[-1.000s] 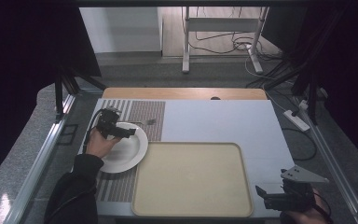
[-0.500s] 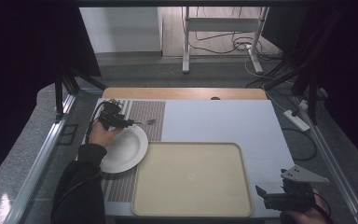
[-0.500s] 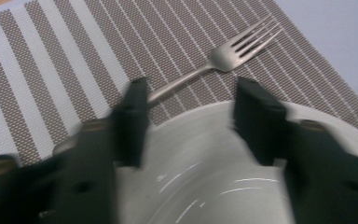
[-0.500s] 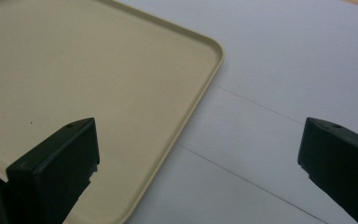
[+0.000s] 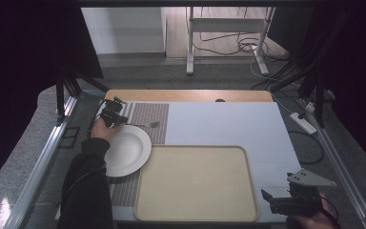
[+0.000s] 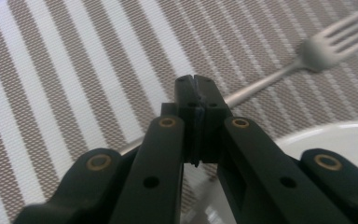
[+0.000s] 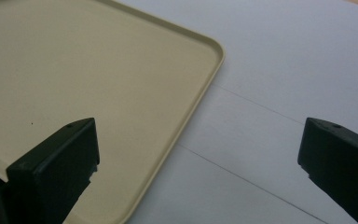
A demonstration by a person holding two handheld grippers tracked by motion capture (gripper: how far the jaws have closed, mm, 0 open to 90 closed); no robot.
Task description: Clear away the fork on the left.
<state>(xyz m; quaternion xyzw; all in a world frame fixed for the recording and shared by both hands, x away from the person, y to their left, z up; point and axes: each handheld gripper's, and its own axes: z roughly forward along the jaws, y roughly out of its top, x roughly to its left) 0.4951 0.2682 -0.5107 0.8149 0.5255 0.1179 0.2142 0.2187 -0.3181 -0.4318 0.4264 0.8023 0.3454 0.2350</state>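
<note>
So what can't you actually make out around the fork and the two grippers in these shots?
- Fork handle end: left gripper view, hidden behind the closed left gripper; whether the pads pinch it is unclear.
- Fork tine tips: same view, cut off by the right edge and blurred.
- Plate: same view, just a rim sliver.
- Right gripper: high view, hand cut by the bottom edge.

There is one white plate (image 5: 126, 150), and it serves as the landmark. One fork (image 5: 145, 125) lies just behind the plate. One striped placemat (image 5: 145, 114) lies under the plate. One beige tray (image 5: 195, 183) sits just to the right of the plate. There are two grippers: the left gripper (image 5: 116, 118) behind the plate and the right gripper (image 5: 267, 199) far right of it.
</note>
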